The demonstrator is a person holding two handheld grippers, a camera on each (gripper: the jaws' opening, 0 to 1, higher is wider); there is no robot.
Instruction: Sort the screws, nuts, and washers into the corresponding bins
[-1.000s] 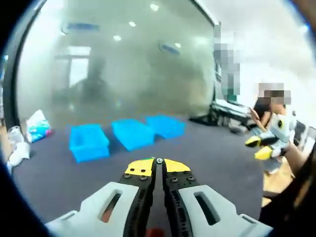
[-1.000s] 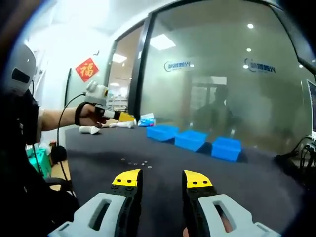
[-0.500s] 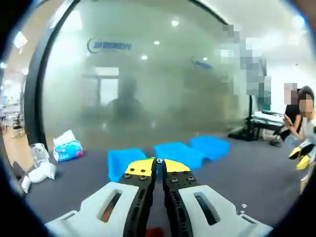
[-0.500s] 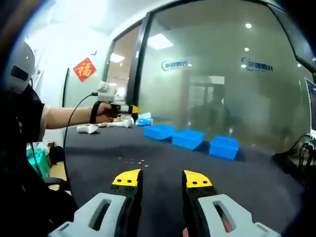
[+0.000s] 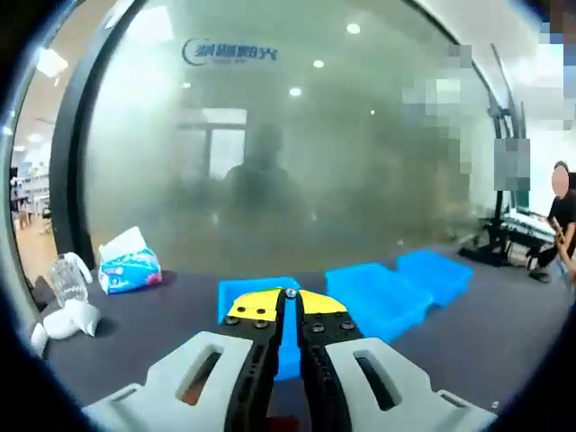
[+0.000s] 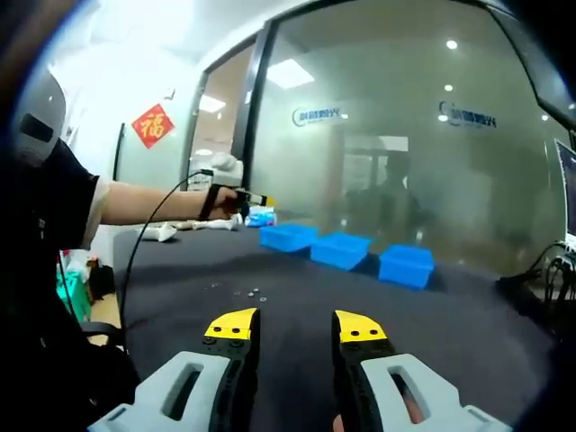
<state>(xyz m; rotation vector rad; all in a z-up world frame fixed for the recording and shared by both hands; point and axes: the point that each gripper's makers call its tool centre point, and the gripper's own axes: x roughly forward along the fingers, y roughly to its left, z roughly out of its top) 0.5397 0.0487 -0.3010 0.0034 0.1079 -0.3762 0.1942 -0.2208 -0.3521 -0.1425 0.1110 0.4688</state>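
Pinching a tiny metal piece point(image 5: 290, 292), its kind too small to tell, the left gripper point(image 5: 288, 306) hovers at the nearest blue bin point(image 5: 261, 301); letting go early would drop it on the tabletop point(image 5: 135, 333). The right gripper point(image 6: 293, 326), fingers apart and empty, waits well short of the loose hardware point(image 6: 243, 290).

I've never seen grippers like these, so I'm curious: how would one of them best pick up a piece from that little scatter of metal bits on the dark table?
Probably from straight above. The small metal pieces lie low on the table, too tiny to tell apart, so there is little side to catch. The open right gripper would likely lower its yellow tips either side of one piece and pinch across its edges.
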